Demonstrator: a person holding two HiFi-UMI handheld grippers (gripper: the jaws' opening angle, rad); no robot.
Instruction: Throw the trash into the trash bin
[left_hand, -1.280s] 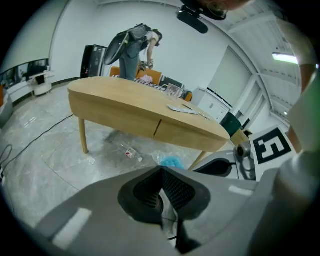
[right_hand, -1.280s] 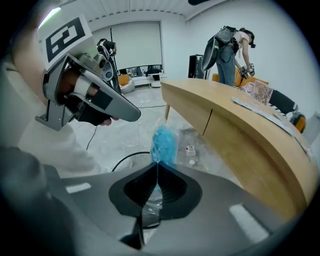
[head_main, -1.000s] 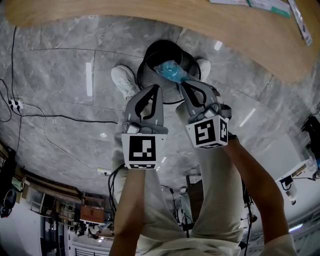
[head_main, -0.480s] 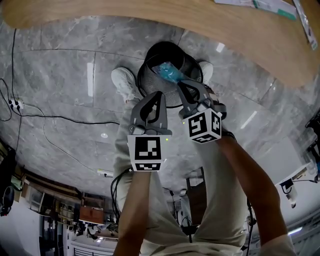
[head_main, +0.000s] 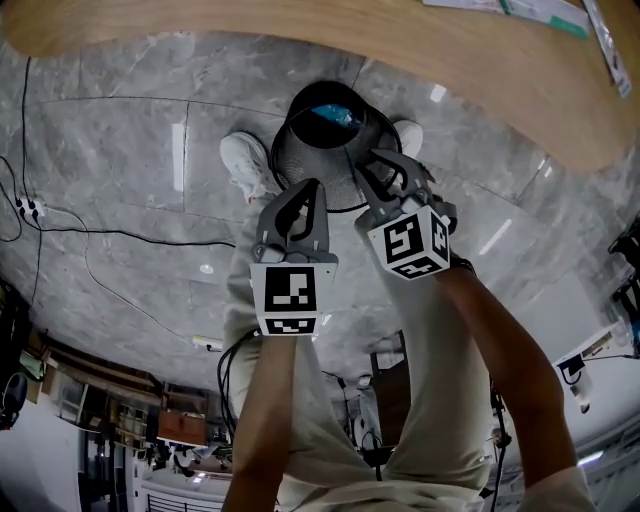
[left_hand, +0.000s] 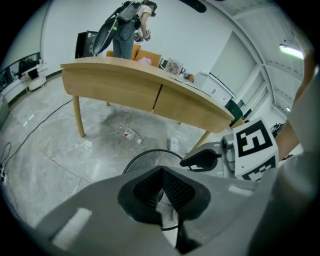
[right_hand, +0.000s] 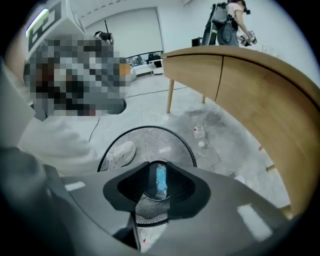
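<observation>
The right gripper (right_hand: 158, 169) has grey jaws that have just been opening. Its pads stand clear of the crumpled blue plastic trash (right_hand: 161, 184) seen through their gap. Only the head view shows that trash inside the round black wire-mesh trash bin (head_main: 296, 150), just beyond both jaw tips. The left gripper (left_hand: 161, 174) has ribbed black pads pressed together, empty. Beyond lies grey marble floor (head_main: 120, 150).

Trash bin (head_main: 298, 165) is black metal mesh, floor (head_main: 120, 180) is glossy grey marble-look tile, bench (head_main: 300, 30) is smooth light wood, trash (head_main: 335, 115) looks like crinkly blue plastic.
</observation>
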